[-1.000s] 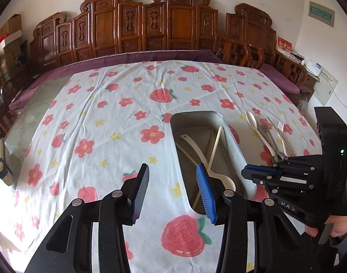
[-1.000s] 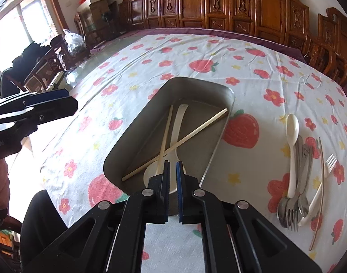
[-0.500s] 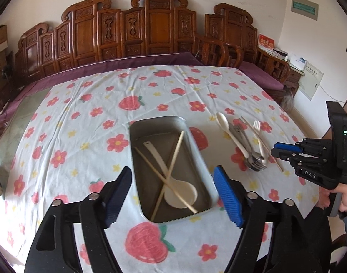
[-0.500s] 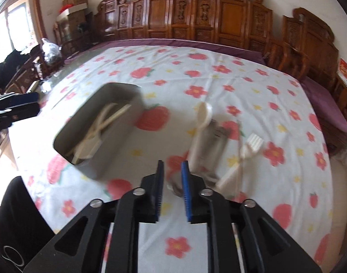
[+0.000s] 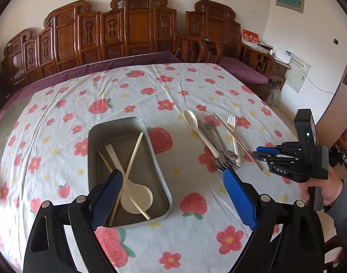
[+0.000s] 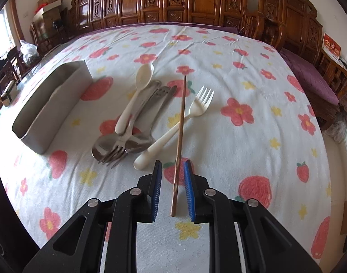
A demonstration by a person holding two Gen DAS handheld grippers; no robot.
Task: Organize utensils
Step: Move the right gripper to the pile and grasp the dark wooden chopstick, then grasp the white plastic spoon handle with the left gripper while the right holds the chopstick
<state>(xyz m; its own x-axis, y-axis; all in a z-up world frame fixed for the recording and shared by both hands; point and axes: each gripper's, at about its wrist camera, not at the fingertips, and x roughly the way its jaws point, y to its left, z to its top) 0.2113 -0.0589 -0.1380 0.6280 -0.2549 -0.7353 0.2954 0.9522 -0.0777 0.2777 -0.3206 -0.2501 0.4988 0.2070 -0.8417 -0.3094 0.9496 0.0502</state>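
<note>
A grey metal tray holds a white ladle and two pale chopsticks. To its right lies a pile: a white spoon, metal spoons and forks, a white plastic fork and a brown chopstick. My right gripper is open, its pads either side of the brown chopstick's near end, not touching it. It also shows in the left wrist view. My left gripper is wide open and empty above the tray's near end.
The table carries a white cloth with strawberries and flowers. Carved wooden chairs line the far side. A purple bench cushion is at the right. Boxes and a bag stand at the far left.
My right gripper has moved from over the tray to the utensil pile and opened around the brown chopstick. My left gripper has opened wider and drawn back.
</note>
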